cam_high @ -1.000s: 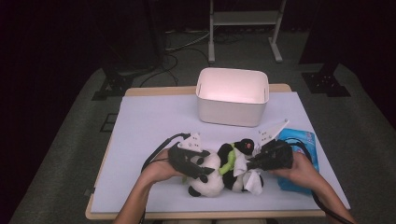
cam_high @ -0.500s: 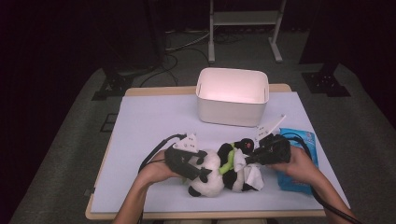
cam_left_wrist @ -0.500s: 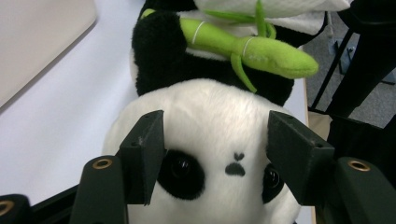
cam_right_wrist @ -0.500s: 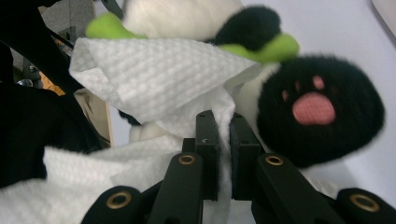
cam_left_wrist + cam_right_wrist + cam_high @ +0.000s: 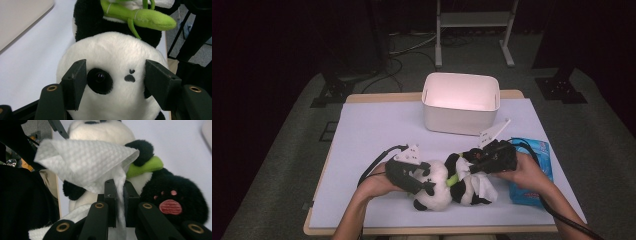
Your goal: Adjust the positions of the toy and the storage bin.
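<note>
Dark room, pale table [image 5: 362, 150] mid-frame with a white bin [image 5: 461, 102] at upper centre and a blue pack [image 5: 532, 172] at lower right. Plush panda [image 5: 447, 182] lies at lower centre. Left gripper [image 5: 113, 82] jaws straddle its face and have just been opening; right gripper [image 5: 120, 195] is clamped on a white wipe [image 5: 85, 162].

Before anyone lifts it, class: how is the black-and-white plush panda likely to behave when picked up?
The black-and-white plush panda looks soft and fluffy, so it would probably squash between jaws and sag rather than hold its shape. It seems light for its bulk. Its rounded head might roll slightly if pushed, though the fuzzy surface should resist sliding.
</note>
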Available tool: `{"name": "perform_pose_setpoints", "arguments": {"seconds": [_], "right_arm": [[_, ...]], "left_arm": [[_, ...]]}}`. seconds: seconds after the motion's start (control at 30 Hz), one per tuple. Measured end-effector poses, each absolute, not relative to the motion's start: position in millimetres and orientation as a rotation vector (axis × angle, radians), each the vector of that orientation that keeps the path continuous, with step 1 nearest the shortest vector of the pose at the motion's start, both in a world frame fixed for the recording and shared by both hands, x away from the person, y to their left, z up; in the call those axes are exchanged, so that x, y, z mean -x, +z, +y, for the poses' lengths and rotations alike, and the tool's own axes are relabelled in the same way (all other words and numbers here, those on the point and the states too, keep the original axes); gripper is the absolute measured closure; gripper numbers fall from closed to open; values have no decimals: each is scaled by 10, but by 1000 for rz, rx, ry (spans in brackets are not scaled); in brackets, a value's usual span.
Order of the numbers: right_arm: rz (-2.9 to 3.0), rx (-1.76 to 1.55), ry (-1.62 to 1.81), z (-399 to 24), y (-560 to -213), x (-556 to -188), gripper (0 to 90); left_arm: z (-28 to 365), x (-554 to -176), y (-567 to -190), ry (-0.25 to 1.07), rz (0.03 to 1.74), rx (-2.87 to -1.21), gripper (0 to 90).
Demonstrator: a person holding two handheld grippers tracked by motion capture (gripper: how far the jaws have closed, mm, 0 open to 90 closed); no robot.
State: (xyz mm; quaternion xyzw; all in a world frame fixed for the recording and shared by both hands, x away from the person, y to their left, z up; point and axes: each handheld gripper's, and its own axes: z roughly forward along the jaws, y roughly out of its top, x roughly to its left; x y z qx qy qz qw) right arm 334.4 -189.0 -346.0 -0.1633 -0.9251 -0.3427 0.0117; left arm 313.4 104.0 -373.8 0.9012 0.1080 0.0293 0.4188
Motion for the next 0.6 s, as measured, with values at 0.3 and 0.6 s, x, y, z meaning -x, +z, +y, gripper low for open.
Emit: {"name": "perform_pose_setpoints", "arguments": {"seconds": [0.3, 0.6], "right_arm": [[-2841, 588, -1076, -2126, -3571, -3306, 832], [-2819, 680, -1143, -2481, -3525, -3283, 828]], "left_arm": [[1049, -3142, -3751, 72, 261, -2250, 350], [1055, -3156, -3761, 66, 271, -2241, 339]]}}
